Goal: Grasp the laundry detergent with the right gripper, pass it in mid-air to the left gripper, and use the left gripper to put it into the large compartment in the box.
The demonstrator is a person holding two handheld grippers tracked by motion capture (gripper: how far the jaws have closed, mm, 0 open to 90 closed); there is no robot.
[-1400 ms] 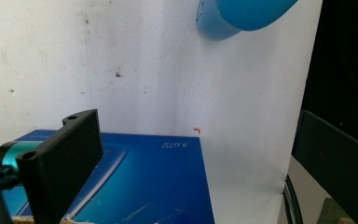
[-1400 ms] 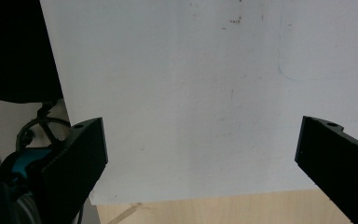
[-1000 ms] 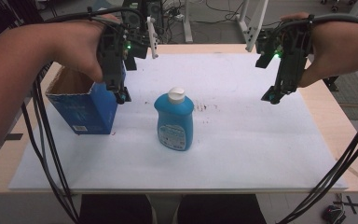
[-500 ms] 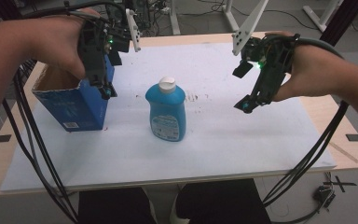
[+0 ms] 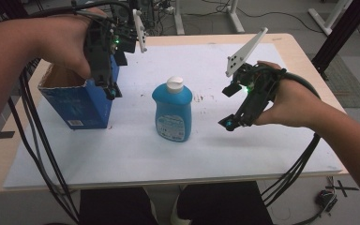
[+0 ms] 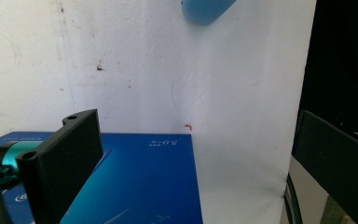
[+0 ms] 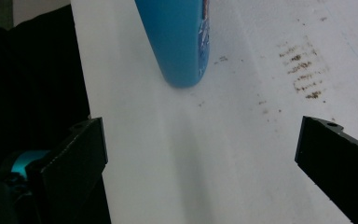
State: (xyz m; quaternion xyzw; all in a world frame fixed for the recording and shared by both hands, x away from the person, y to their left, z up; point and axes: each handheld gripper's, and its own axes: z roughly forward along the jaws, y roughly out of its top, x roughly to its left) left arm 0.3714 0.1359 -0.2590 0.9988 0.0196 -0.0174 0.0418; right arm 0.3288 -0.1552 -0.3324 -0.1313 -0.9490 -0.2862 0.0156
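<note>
A blue bottle (image 5: 172,110) with a white cap stands upright mid-sheet. To its left is an open-topped blue box (image 5: 77,101). My left gripper (image 5: 111,92) hangs at the box's near right corner. In the left gripper view its jaws (image 6: 196,158) stand wide apart; one jaw lies over the box's blue side (image 6: 140,182), and the bottle's base (image 6: 205,9) shows at the top. My right gripper (image 5: 229,123) hovers low, right of the bottle and apart from it. It is open (image 7: 200,158), with bare sheet between the jaws and the bottle (image 7: 179,42) ahead.
A white sheet (image 5: 122,154) covers most of the wooden table (image 5: 300,51). Brown specks (image 7: 303,70) mark the sheet just right of the bottle. Black cables (image 5: 37,140) trail from both grippers over the near edge.
My right gripper has come down and leftward, closer to the bottle. My left gripper has stayed at the box's right corner. Both remain open.
</note>
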